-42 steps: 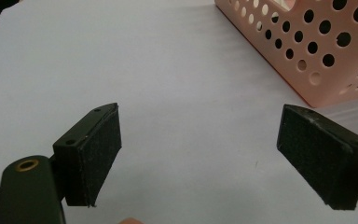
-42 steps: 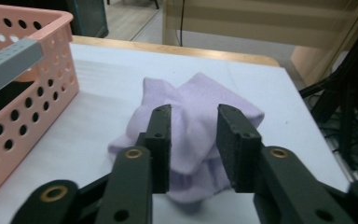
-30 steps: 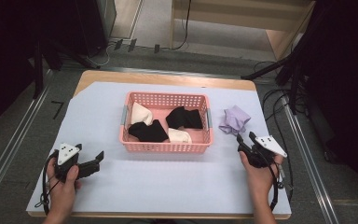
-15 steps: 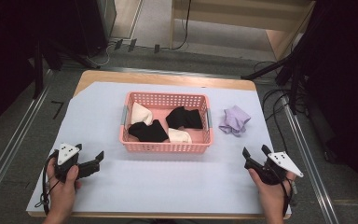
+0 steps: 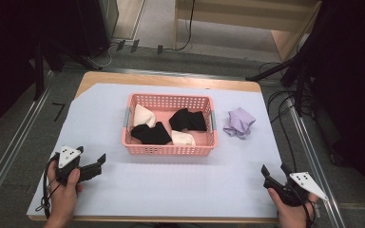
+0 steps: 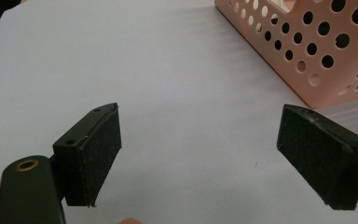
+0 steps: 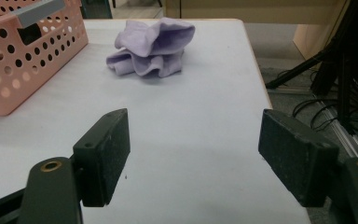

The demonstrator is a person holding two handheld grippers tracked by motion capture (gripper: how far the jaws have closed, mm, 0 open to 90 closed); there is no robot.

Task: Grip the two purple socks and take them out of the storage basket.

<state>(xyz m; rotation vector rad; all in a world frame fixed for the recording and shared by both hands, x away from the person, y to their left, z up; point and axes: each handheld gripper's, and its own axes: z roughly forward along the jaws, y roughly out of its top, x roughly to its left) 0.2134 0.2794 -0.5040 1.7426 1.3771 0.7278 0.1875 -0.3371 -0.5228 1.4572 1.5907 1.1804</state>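
- Resting near the table's right front corner, the right gripper (image 5: pixel 272 173) has just been opening its jaws; they stand wide with nothing between them.
- Lying well ahead, the crumpled lilac cloth (image 5: pixel 239 122) sits just right of the pink perforated plastic basket (image 5: pixel 169 148).
- Hovering at front left, the left gripper (image 5: pixel 91 159) gapes wide, empty too.

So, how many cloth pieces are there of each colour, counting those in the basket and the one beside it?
Black cloths in the pink basket: 2 (one, one)
Cream cloths in the basket: 2 (one, one)
Lilac cloth on the table, right of the basket: 1
Total: 5
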